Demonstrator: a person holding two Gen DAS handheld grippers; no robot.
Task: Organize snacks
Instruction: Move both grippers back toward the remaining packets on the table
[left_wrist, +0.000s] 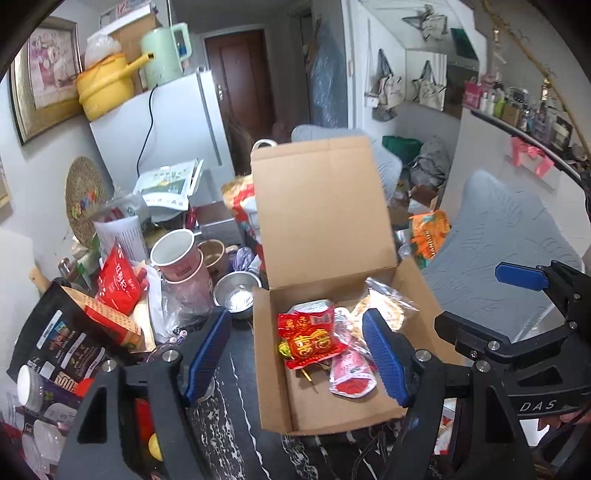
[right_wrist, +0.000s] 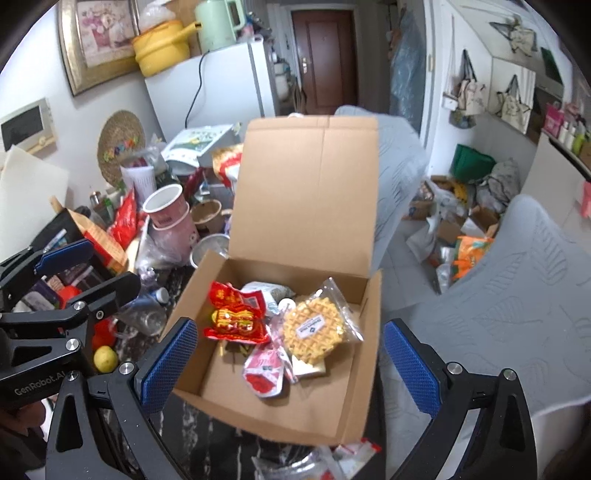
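- Box (right_wrist: 295, 398): cardboard, open, standing on a dark marbled table (left_wrist: 236, 424). Its lid (right_wrist: 310, 192) stands upright at the far edge.
- Contents: a red packet (right_wrist: 236, 317) at the left, a bagged waffle (right_wrist: 314, 328) at the right, a pink-and-red pouch (right_wrist: 264, 373) toward the near wall. All lie below the rim. Bare floor of the box shows along the near wall and at the near left corner.
- Left gripper (left_wrist: 295, 354): jaws partly spread, nothing between the pads. It hangs above the box; its right finger (left_wrist: 384, 354) shows in front of the contents, and its left finger falls outside the box's left wall.
- Right gripper (right_wrist: 291, 369): jaws at full width, nothing held. It hangs above the box, one finger seen to each side of it, apart from the walls.
- Left margin: crowded. Stacked paper cups (right_wrist: 170, 210), a steel bowl (left_wrist: 236, 295), red bags and a black pouch (left_wrist: 55, 343) press near the box's left wall. A lemon (right_wrist: 105, 358) lies by the near left corner.
- Right margin: a grey cushion (right_wrist: 509, 295) lies beside the box's right wall.
- Above the box: clear except for the raised lid at the back.
- Near edge: loose wrappers (right_wrist: 347, 454) lie on the table just before the front wall.
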